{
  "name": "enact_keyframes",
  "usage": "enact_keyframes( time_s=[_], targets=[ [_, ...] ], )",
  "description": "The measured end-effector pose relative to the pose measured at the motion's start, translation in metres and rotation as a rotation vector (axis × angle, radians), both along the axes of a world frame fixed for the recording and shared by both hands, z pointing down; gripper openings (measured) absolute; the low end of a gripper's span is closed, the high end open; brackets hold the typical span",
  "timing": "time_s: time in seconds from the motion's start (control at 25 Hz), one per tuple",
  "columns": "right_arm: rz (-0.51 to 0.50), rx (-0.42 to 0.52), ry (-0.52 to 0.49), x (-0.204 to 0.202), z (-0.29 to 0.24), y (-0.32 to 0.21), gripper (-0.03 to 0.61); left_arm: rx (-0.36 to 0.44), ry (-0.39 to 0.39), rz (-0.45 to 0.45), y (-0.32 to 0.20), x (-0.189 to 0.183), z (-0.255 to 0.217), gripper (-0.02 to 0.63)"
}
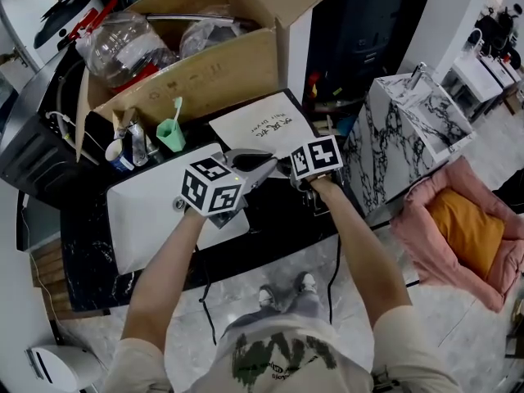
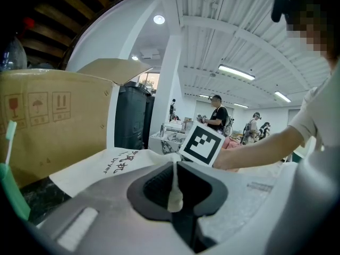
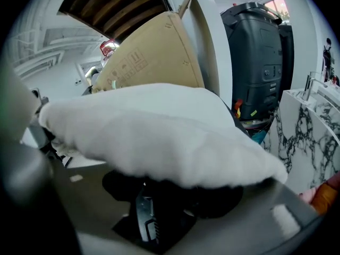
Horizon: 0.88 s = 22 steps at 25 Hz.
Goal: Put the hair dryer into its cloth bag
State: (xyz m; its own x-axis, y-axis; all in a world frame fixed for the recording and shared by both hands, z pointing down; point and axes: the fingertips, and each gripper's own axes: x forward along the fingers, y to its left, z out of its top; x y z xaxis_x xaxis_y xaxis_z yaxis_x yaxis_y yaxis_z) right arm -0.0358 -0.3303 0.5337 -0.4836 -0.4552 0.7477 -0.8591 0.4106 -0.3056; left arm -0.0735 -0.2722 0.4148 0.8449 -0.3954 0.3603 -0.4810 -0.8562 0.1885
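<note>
The white cloth bag (image 1: 260,125) with black lettering lies on the black counter (image 1: 270,219) behind both grippers. My left gripper (image 1: 264,169) is shut on the bag's thin white drawstring (image 2: 174,190), which runs from the jaws up to the bag's edge (image 2: 109,166). My right gripper (image 1: 286,169) is close beside it, at the bag's near edge. In the right gripper view the bag's cloth (image 3: 159,132) lies across the wide-apart jaws of the right gripper (image 3: 170,195) and hides the fingertips. I cannot make out the hair dryer in any view.
An open cardboard box (image 1: 188,76) with plastic bottles stands behind the bag. A green cup with a toothbrush (image 1: 170,134) and small bottles sit left of the bag. The white sink (image 1: 151,211) is under my left hand. Right of the counter are a marble block (image 1: 409,129) and a pink cushion (image 1: 463,228).
</note>
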Motion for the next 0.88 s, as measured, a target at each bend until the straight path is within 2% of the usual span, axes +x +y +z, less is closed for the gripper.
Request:
enact_keyframes(
  time_s=[0.4,0.88],
  targets=[
    [0.024,0.085,-0.006,0.010,-0.018,0.015,0.306,0.020,-0.018,-0.060,-0.005,-0.008,0.002,0.029],
    [0.104,0.193,-0.120,0.024,-0.057,0.050,0.305,0.012,-0.024,-0.143,-0.005,-0.021,0.008,0.032]
  ],
)
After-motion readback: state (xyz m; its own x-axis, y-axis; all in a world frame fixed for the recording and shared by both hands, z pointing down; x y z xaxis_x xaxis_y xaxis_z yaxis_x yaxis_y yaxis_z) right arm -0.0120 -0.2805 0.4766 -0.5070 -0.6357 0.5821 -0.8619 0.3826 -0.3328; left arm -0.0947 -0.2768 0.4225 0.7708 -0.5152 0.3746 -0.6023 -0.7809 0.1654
